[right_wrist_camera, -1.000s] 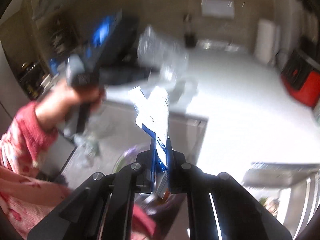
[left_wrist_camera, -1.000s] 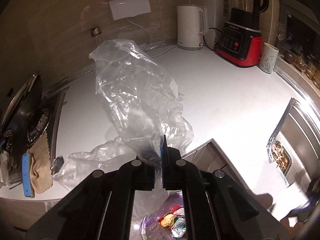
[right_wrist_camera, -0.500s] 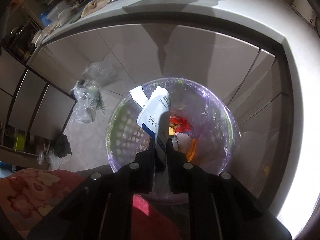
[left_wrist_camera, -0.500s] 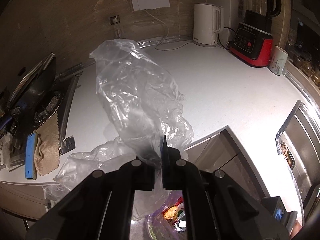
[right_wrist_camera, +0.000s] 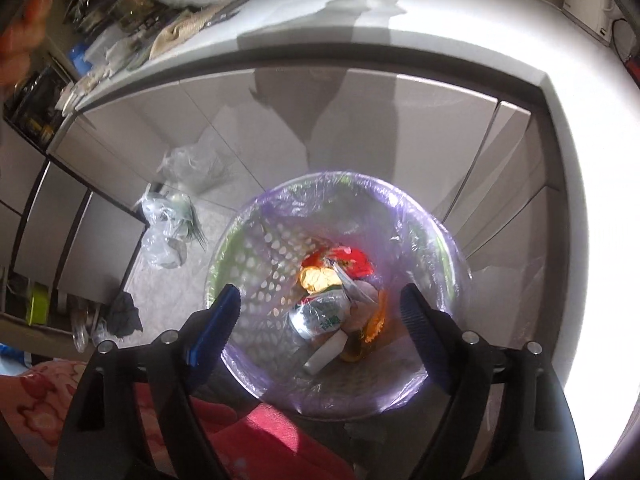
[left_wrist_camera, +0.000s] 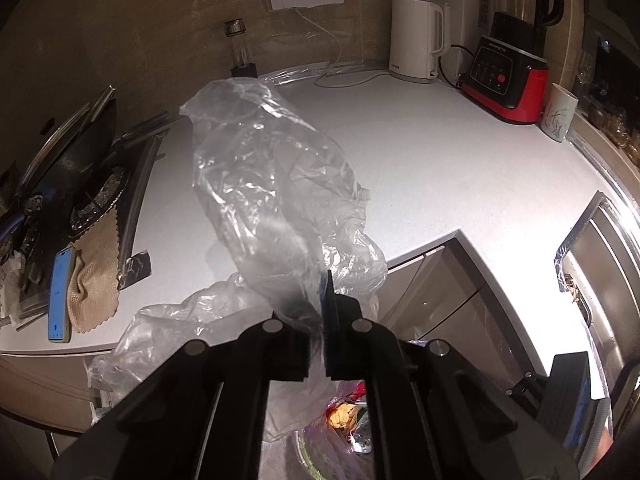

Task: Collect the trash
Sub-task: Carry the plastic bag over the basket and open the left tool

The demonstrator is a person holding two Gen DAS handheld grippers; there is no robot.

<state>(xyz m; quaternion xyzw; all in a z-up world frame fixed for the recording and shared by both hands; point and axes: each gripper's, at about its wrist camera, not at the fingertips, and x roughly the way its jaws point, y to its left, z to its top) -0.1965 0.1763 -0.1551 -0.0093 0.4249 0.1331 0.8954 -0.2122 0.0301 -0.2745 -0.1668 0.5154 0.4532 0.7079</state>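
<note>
A crumpled clear plastic bag [left_wrist_camera: 272,184] sticks up from my left gripper [left_wrist_camera: 318,304], which is shut on its lower end above the white counter's [left_wrist_camera: 460,168] edge. My right gripper [right_wrist_camera: 320,308] hangs over the round green trash bin [right_wrist_camera: 448,240] with a purple liner on the floor; its jaws are opening wide and nothing is between them. Trash lies in the bin: a white wrapper [right_wrist_camera: 326,354], a crushed can [right_wrist_camera: 320,314], red and yellow packets [right_wrist_camera: 336,266]. In the left wrist view the same bin [left_wrist_camera: 316,446] shows below the gripper.
On the counter stand a white kettle [left_wrist_camera: 416,40], a red blender [left_wrist_camera: 508,68], a cup [left_wrist_camera: 558,112] and a small jar [left_wrist_camera: 240,48]. A stove [left_wrist_camera: 76,184], cloth [left_wrist_camera: 94,276] and phone [left_wrist_camera: 60,294] lie left; a sink [left_wrist_camera: 600,280] right. Plastic bags [right_wrist_camera: 168,224] sit on the floor beside grey cabinets [right_wrist_camera: 360,120].
My right gripper dropped down over the bin and opened; the white and blue wrapper it held now lies in the bin. The left gripper drifted slightly, still holding the plastic bag.
</note>
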